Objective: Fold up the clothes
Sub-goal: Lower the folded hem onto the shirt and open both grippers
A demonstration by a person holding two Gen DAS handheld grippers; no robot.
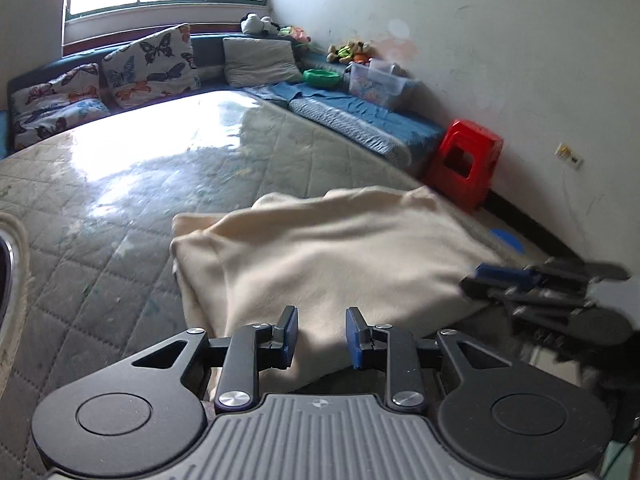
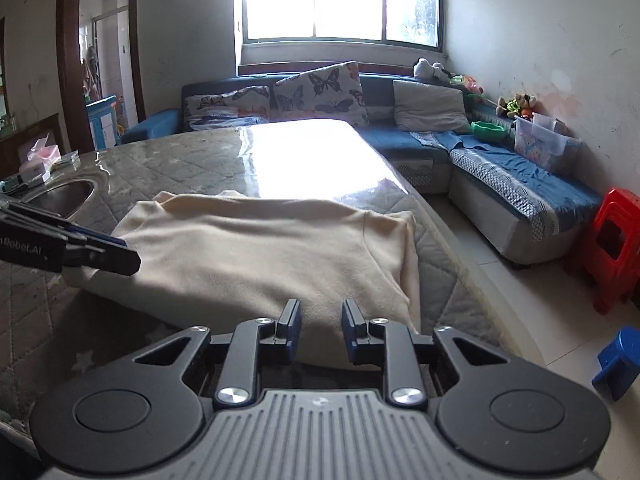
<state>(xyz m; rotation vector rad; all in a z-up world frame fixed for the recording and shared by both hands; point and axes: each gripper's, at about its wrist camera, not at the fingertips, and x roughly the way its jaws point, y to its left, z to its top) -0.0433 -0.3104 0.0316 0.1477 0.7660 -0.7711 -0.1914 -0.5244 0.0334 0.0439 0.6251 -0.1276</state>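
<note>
A cream garment (image 1: pixel 320 248) lies folded into a rough rectangle on the quilted table cover (image 1: pixel 100 264). My left gripper (image 1: pixel 322 332) hovers over its near edge, jaws apart, with only cloth showing beyond the gap and nothing pinched. In the right wrist view the garment (image 2: pixel 260 256) spreads ahead, one folded side hanging at the right. My right gripper (image 2: pixel 321 328) stands open above the near hem, pads clear of the cloth. The left gripper (image 2: pixel 104 252) shows at the garment's left corner, and the right gripper (image 1: pixel 520 276) at its right corner.
A steel basin (image 2: pixel 60 196) sits on the table to the left. The table's rounded edge (image 2: pixel 480 280) drops off at the right. Beyond it stand a red stool (image 2: pixel 616 248), a blue stool (image 2: pixel 620 356) and a blue sofa (image 2: pixel 500 184) with cushions.
</note>
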